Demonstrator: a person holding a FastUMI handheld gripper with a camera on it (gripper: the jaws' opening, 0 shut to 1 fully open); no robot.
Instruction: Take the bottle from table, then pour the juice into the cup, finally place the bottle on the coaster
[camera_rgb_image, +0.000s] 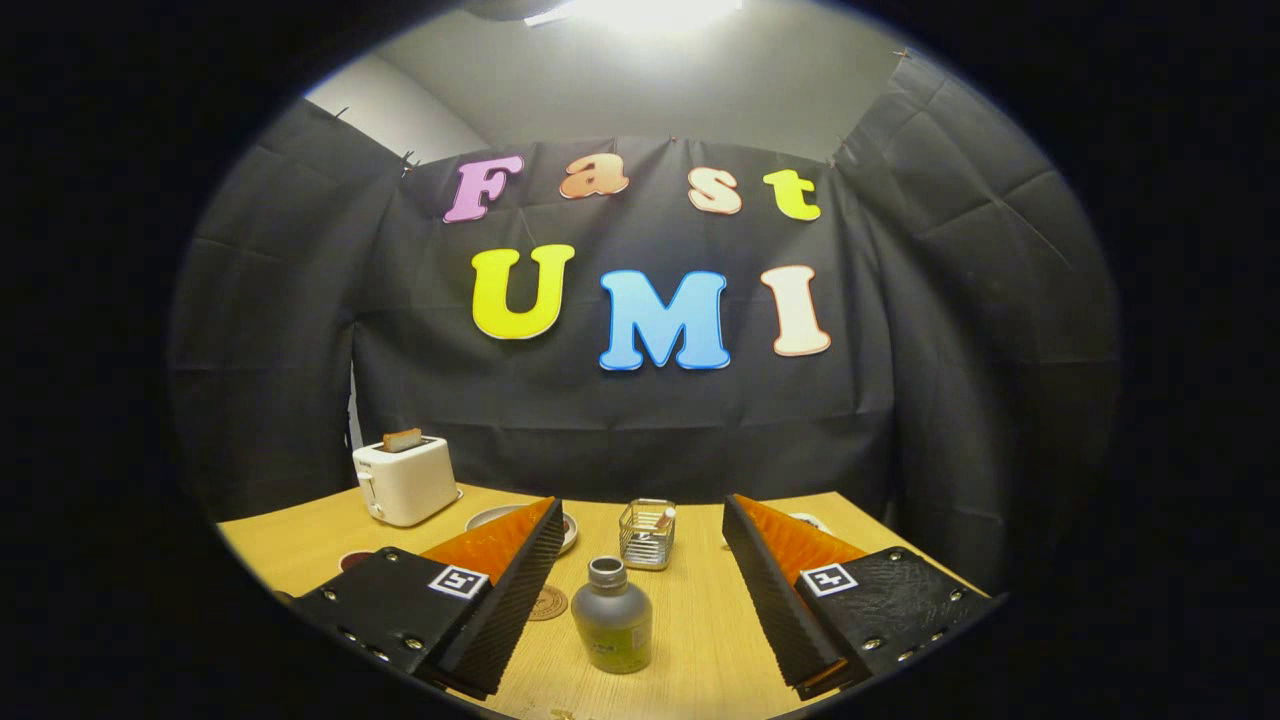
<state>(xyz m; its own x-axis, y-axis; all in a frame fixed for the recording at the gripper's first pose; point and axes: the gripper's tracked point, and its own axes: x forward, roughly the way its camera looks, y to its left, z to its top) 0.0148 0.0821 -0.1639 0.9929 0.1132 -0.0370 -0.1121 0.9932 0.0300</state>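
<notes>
- Wooden table (700, 640) in front of a black cloth wall.
- Gripper (640, 600) spread wide, grasping nothing.
- White toaster (405, 480), far left.
- Frosted bottle (612, 620) upright between the fingers, untouched.
- Small wire basket (647, 535) just beyond the bottle.
- Round coaster (549, 603) beside the left finger.

No text can be read on the bottle (612, 618) label.

Black cloth (640, 420) drapes the booth behind a wooden tabletop (700, 640); a ceiling light (640, 12) glares above grey walls (640, 95).
</notes>
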